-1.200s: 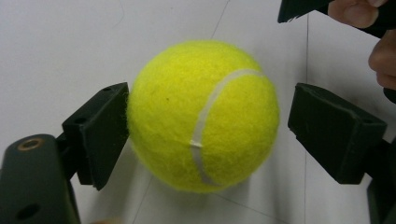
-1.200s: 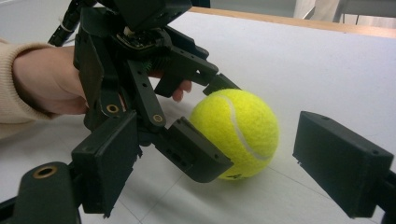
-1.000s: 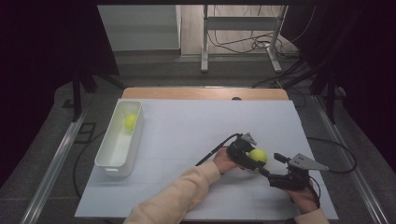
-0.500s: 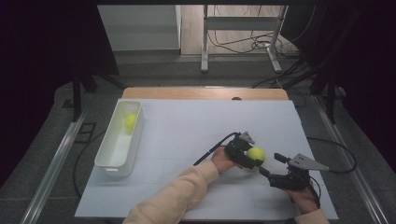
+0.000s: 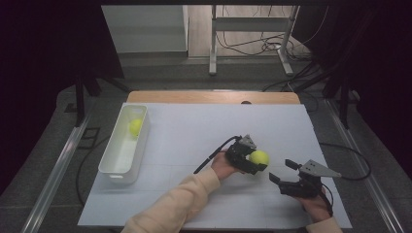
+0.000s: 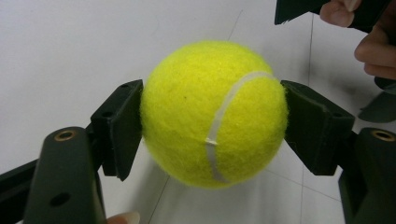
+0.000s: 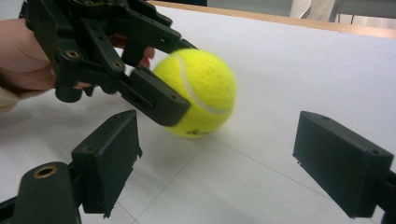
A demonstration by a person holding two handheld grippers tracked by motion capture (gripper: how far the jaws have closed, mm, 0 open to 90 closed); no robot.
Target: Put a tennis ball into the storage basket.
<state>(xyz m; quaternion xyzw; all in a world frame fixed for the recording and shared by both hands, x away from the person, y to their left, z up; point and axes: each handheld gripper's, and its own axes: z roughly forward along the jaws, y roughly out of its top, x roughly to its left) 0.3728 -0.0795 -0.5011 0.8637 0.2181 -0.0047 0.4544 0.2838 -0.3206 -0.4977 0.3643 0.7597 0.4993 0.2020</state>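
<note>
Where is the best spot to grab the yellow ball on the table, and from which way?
Probably across its widest middle, one pad on each opposite side, as the left gripper does with the tennis ball. It is round, so pads higher or lower could slip off. Coming in low and level from the side suits it.

Cut off at the bottom frame edge in the high view: right hand (image 5: 316, 208); far side of tennis ball (image 7: 198, 91) hidden behind left gripper (image 7: 140, 70).
</note>
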